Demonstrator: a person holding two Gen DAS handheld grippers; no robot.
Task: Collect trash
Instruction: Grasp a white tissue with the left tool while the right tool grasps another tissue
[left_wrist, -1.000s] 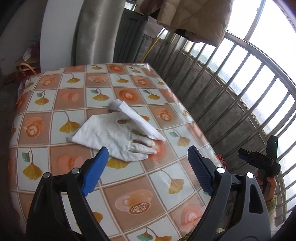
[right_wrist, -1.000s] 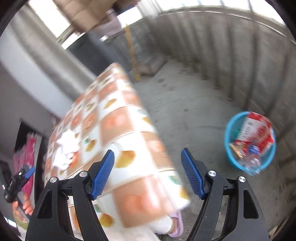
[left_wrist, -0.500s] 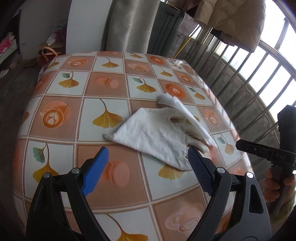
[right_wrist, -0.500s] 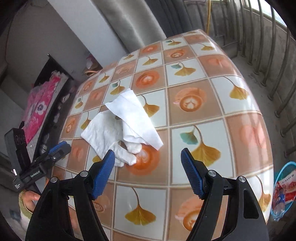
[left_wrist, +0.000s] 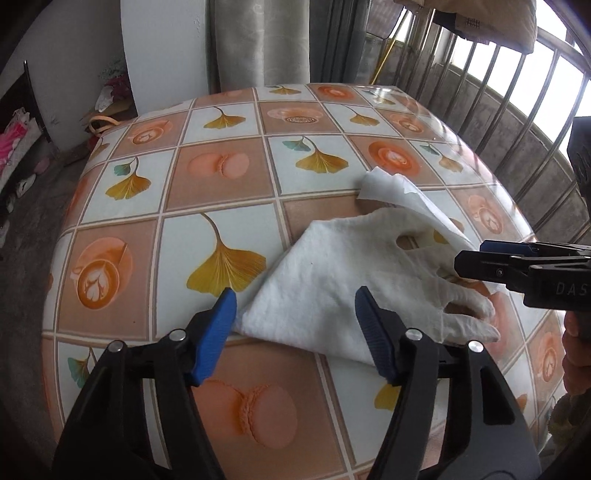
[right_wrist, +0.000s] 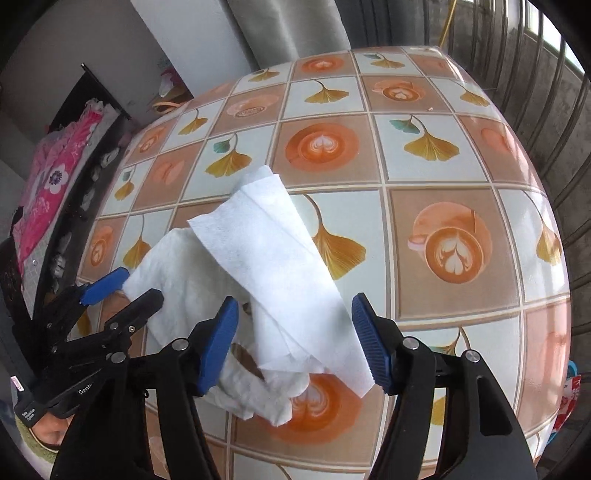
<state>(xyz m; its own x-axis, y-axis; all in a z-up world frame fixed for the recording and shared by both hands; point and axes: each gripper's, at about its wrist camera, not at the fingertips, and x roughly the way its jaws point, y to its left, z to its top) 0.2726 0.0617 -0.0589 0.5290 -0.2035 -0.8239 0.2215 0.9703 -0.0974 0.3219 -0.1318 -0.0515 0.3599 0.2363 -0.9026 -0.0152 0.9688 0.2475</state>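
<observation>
Left wrist view: your left tongs (left_wrist: 295, 314) have moved in since a second ago, jaws wide apart over the near edge of the white glove (left_wrist: 354, 273) on the bench (left_wrist: 221, 177). Your right tongs (right_wrist: 293, 332), also open, now straddle the paper tissue (right_wrist: 273, 258) draped across the glove. Bare tablecloth stretches far and right toward the railing (left_wrist: 517, 122).

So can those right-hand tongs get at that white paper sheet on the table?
Probably yes: the right tongs stand open around the paper sheet, which lies on top of the glove, uncovered.
</observation>
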